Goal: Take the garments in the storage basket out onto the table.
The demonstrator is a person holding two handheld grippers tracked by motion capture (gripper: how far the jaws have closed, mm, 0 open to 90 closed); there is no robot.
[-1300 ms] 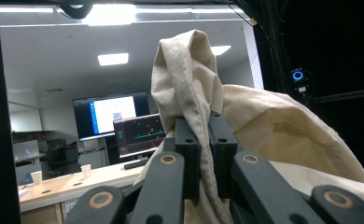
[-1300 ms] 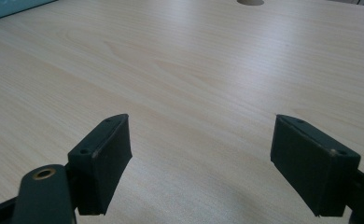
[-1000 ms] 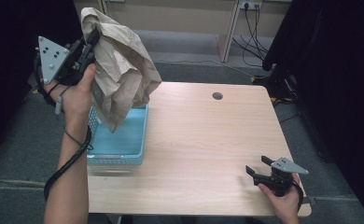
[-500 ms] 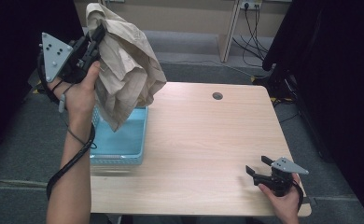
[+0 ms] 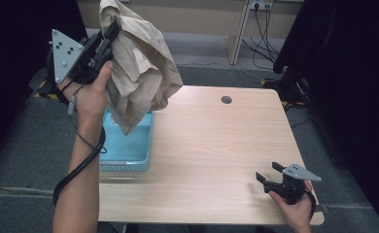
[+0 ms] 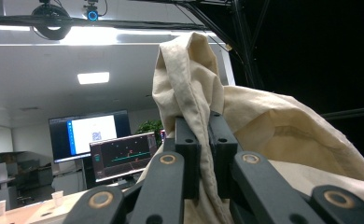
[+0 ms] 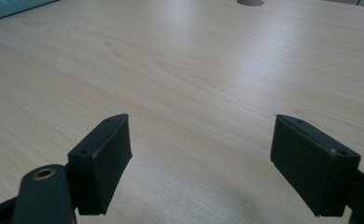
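Your right gripper (image 5: pixel 265 174) is sitting low at the near right corner of the table (image 5: pixel 216 145), its jaws standing wide apart with nothing between them. Your left gripper (image 5: pixel 111 33) is pinching a fold of the crumpled tan cloth (image 5: pixel 139 73), holding it up high. The cloth is hanging over the blue basket (image 5: pixel 129 145) at the table's left edge.

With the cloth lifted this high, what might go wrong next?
The left tongs pinch only one fold of the cloth, so it may slip out. Its hanging tip sits just above the basket and might snag the rim. The right tongs rest open far away, too distant to help.
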